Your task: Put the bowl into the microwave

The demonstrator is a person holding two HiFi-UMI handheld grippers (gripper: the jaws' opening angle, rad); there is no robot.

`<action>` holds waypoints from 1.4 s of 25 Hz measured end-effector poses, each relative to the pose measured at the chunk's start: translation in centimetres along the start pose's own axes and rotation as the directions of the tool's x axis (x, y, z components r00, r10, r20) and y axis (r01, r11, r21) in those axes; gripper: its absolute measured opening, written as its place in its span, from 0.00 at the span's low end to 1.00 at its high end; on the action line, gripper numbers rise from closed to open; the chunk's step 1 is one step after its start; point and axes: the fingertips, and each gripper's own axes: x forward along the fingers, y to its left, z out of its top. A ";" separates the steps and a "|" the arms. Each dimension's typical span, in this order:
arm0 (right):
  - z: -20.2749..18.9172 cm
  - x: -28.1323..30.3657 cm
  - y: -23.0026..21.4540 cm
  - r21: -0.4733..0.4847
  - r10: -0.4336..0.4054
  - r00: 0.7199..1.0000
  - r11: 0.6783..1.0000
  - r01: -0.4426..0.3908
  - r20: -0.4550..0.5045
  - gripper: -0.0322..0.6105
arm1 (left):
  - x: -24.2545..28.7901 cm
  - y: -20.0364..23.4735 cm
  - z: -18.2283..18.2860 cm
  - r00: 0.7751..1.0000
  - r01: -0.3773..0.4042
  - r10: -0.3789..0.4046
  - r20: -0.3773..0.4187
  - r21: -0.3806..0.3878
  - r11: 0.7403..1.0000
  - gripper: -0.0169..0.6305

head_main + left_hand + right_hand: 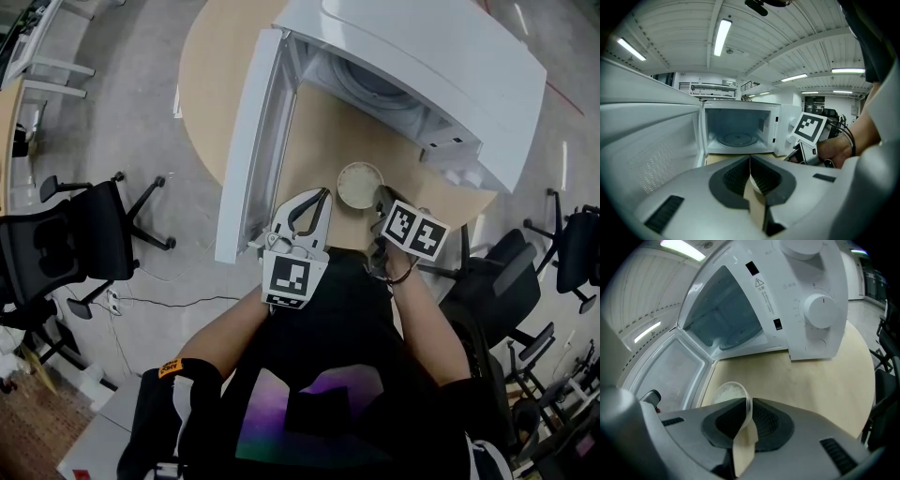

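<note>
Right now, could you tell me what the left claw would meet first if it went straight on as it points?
Likely the white microwave oven's open cavity: the shut, empty left claw points into it, with nothing between. Whether its glass turntable or back wall comes first is unclear.

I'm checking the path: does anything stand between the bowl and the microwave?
Nothing visible does. The door stands open at the left, and only bare table lies between the bowl and the open cavity.

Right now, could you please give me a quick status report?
Right gripper shut on bowl rim. Left gripper shut, empty. Microwave door open, nothing in the way.
</note>
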 end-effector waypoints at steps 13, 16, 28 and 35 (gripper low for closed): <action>-0.3 0.5 0.1 0.167 0.085 0.996 0.983 -0.082 -0.015 0.11 | 0.1 -0.2 0.0 1.000 -0.009 0.009 -0.004 -0.009 1.000 0.10; -0.8 0.7 -0.3 0.252 0.118 0.993 0.961 -0.111 -0.014 0.10 | 0.1 -0.2 0.1 1.000 -0.013 0.013 -0.003 -0.011 1.000 0.10; 0.2 -0.5 0.3 0.236 0.105 0.994 0.965 -0.112 0.044 0.10 | 0.2 -0.1 0.3 1.000 -0.025 0.025 -0.002 -0.007 1.000 0.10; 3.6 -1.4 2.2 0.245 0.119 0.984 0.958 -0.148 0.131 0.10 | 0.1 0.0 0.8 1.000 -0.024 0.024 0.009 -0.008 1.000 0.10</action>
